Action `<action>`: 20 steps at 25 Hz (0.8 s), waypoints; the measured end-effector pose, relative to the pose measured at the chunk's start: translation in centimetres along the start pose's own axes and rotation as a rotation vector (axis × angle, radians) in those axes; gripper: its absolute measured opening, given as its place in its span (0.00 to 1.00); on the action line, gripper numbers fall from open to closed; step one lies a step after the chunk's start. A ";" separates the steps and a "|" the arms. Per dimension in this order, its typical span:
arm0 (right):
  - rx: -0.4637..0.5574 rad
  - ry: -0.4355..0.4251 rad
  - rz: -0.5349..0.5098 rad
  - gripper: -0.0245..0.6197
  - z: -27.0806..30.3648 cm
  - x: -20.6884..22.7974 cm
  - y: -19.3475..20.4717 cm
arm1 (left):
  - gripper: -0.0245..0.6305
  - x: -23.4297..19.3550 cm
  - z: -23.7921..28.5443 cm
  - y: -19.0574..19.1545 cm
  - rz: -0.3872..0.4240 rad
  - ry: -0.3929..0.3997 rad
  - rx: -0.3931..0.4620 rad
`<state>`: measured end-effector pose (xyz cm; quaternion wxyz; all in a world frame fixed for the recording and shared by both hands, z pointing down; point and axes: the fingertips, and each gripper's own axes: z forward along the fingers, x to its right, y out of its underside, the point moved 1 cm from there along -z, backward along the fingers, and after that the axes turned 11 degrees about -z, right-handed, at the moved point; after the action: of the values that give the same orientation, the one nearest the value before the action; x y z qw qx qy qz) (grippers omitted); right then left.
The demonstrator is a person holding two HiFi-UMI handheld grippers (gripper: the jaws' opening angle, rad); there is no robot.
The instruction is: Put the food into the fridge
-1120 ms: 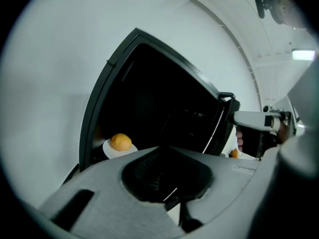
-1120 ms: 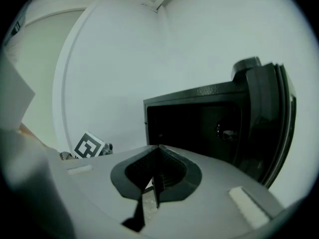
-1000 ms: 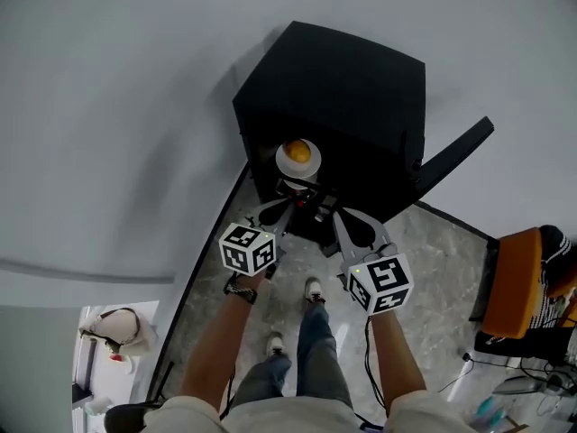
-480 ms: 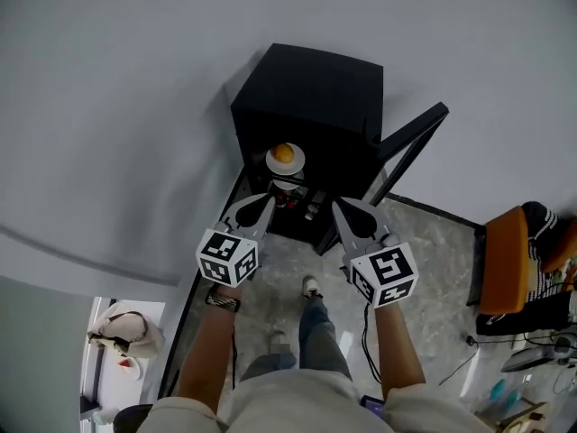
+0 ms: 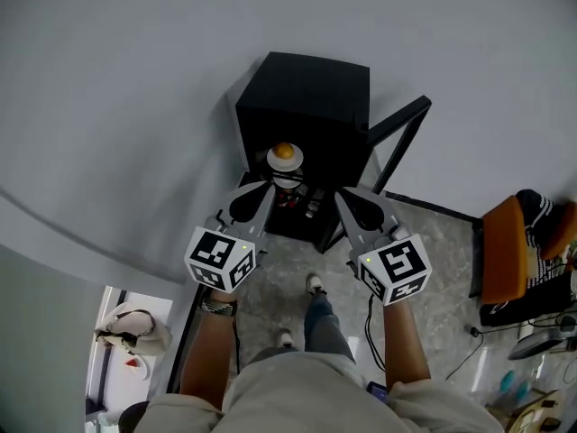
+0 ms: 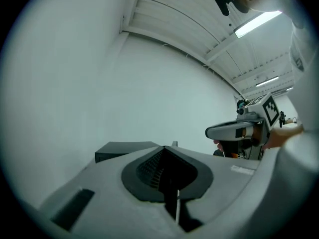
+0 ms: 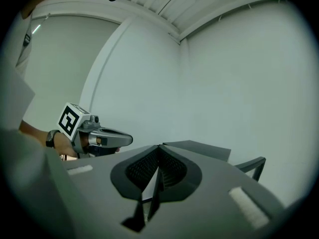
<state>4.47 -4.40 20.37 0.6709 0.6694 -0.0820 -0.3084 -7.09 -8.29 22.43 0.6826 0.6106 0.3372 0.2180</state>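
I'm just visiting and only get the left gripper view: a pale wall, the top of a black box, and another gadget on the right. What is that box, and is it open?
Observer: It's a small black fridge. The head view shows its door swung open.
Operator: Any food in there?
Observer: Yes, a white dish with something orange on it sits in the open front.
Operator: Is that other gadget carrying anything?
Observer: No. The right gripper view shows the right tool shut, with nothing between its jaws.
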 end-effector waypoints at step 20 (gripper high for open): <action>0.007 0.008 -0.138 0.05 -3.3 -2.1 -4.2 | 0.04 4.5 -4.6 -4.0 0.228 -0.002 -0.005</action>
<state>3.24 -0.17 16.70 0.6462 0.6769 -0.0340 -0.3508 -7.88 -2.56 17.50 0.6553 0.6435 0.2642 0.2944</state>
